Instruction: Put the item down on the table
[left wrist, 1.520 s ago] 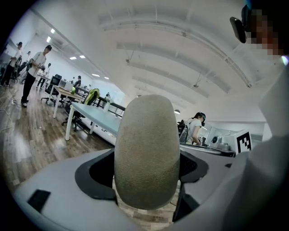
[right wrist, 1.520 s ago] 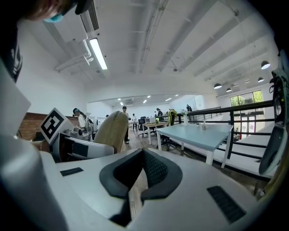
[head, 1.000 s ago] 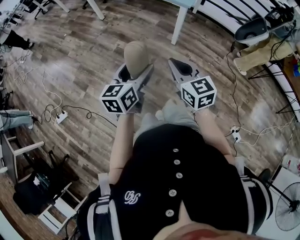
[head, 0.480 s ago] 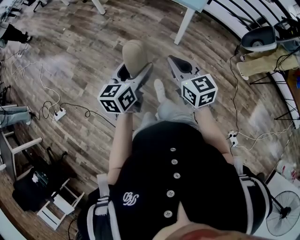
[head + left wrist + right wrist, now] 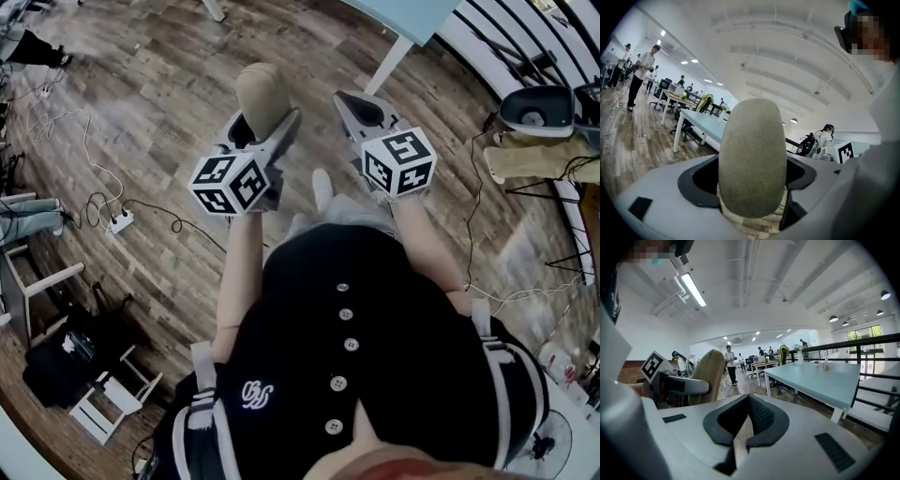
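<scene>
**Tan item in the left gripper, not yet on the table**

I am gripping the tan oval item (image 5: 260,92) with the left gripper (image 5: 269,127), whose 2 jaws are pressing on its lower part while its rounded end is sticking out past them. It is hanging above the wooden floor (image 5: 150,103), apart from the light blue table (image 5: 412,13) ahead. The right gripper (image 5: 359,108) is hovering just beside it, jaws closed together on nothing.

Between the jaws of the left gripper (image 5: 267,127): the item (image 5: 261,92), upright, clear of the floor (image 5: 159,112). To its right, just beside but apart: the right gripper (image 5: 356,105). Ahead and right of both: the table (image 5: 412,14). On the floor, far left: power strip (image 5: 122,222). Behind the person, right: fan (image 5: 553,441).
</scene>
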The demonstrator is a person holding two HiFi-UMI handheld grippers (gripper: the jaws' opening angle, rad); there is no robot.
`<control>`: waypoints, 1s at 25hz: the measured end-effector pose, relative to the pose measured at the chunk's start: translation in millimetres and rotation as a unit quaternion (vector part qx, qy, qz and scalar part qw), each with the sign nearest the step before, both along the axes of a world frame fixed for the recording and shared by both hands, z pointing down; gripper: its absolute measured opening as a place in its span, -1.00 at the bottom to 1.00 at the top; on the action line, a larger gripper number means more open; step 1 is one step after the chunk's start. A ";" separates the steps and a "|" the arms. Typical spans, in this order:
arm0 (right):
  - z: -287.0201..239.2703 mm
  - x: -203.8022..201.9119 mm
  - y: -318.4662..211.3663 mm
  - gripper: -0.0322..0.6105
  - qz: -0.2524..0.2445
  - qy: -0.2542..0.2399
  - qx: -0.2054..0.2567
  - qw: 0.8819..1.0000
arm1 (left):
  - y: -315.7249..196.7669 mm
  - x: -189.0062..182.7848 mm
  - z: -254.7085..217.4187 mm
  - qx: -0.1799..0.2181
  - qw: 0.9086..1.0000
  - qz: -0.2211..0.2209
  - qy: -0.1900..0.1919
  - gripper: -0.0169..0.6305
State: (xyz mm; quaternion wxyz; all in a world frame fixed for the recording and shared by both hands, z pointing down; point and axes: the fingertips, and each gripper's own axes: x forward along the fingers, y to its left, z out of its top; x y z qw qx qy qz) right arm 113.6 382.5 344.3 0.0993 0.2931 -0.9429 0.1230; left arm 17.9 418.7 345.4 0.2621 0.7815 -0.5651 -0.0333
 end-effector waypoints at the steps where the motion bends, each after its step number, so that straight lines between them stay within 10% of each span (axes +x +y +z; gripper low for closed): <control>1: -1.3 -4.9 -10.4 -0.87 -0.005 -0.001 0.001 1.000 | -11.9 -5.1 -1.7 0.002 1.000 -0.005 0.000 0.27; 25: 4.2 -20.1 -154.7 -0.87 0.000 -0.018 -0.015 1.000 | -162.9 -24.8 -6.4 0.014 1.000 -0.016 0.007 0.27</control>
